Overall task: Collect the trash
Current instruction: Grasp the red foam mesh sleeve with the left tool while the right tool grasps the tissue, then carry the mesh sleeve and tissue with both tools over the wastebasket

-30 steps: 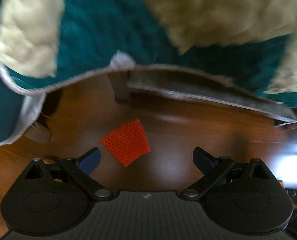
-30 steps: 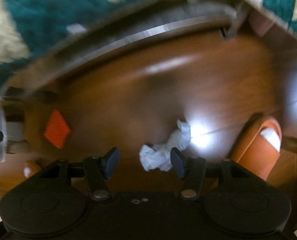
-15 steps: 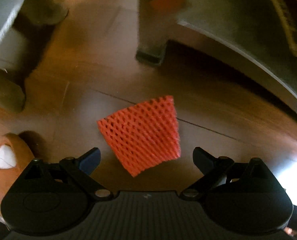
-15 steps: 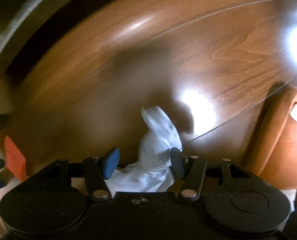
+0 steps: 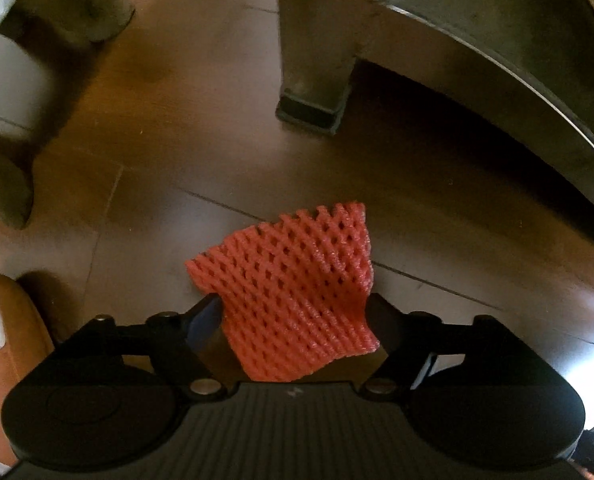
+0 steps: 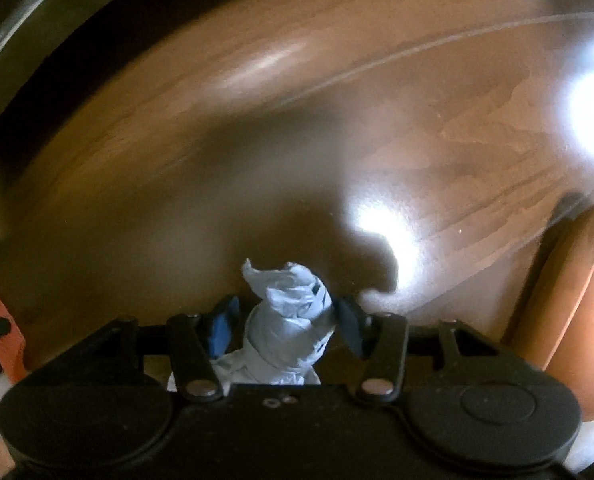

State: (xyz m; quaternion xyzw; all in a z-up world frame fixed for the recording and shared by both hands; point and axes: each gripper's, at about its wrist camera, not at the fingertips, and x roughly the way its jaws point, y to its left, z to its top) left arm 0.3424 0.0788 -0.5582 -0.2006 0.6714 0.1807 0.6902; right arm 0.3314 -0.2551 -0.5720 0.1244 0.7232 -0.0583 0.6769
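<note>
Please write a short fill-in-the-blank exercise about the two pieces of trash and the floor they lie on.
1. The foam net between the fingers of the left gripper is coloured ____.
2. The thing between the fingers of the right gripper is a crumpled white ____.
3. Both pieces of trash lie on a ____ floor with a wood grain.
4. Beyond the foam net stands a dark furniture ____.

Missing words: red; tissue; brown; leg
</note>
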